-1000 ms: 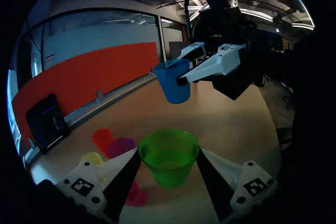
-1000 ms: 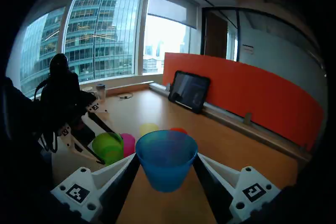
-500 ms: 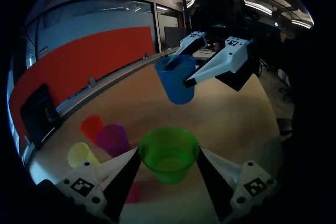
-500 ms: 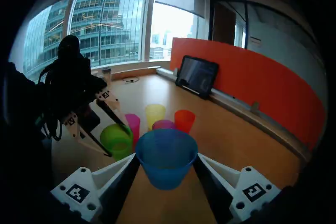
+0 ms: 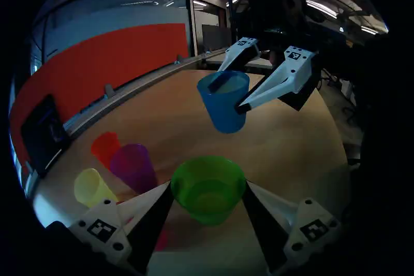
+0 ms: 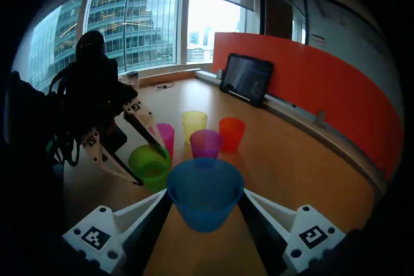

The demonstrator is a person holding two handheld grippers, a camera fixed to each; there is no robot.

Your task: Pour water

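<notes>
With green cup (image 5: 208, 208) clamped between both fingers of left gripper (image 5: 207, 188) and blue cup (image 6: 205, 206) likewise pinched in right gripper (image 6: 205, 193), held ahead of and above the left tool, bring blue rim squarely over green mouth, tip slowly, keep green level as probable receiver.

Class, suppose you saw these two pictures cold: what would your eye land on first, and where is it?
Two bright cups stand out: a green cup pinched in the left gripper and a blue cup in the right gripper, facing each other over the wooden table. Four more coloured cups cluster on the table, with a long orange wall panel behind.
</notes>
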